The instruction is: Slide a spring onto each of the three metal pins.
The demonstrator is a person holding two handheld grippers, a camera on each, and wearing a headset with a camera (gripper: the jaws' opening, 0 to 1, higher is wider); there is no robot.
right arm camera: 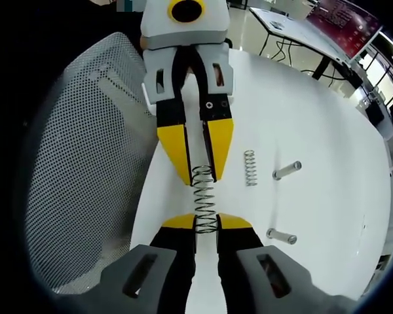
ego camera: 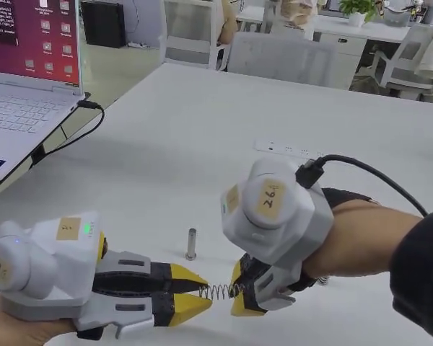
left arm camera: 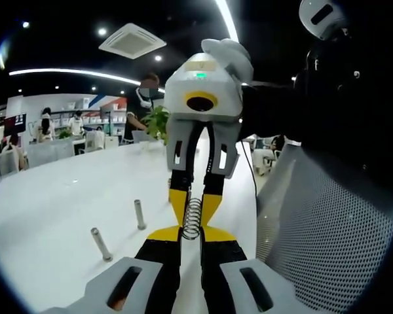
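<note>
A small steel spring (ego camera: 218,290) hangs level between my two grippers above the white table (ego camera: 202,144). My left gripper (ego camera: 204,292) comes in from the lower left, shut on one end. My right gripper (ego camera: 238,290) faces it and is shut on the other end. One upright metal pin (ego camera: 191,244) stands just behind them. In the left gripper view, two pins (left arm camera: 139,214) (left arm camera: 101,243) stand to the left of the spring (left arm camera: 192,218). In the right gripper view, a second spring (right arm camera: 249,167) lies on the table near two pins (right arm camera: 287,171) (right arm camera: 281,236).
An open laptop (ego camera: 22,72) sits at the far left, its black cable (ego camera: 79,133) trailing over the table edge. A white power strip (ego camera: 289,150) lies beyond the grippers. A grey mesh chair (right arm camera: 85,163) stands close at the near table edge.
</note>
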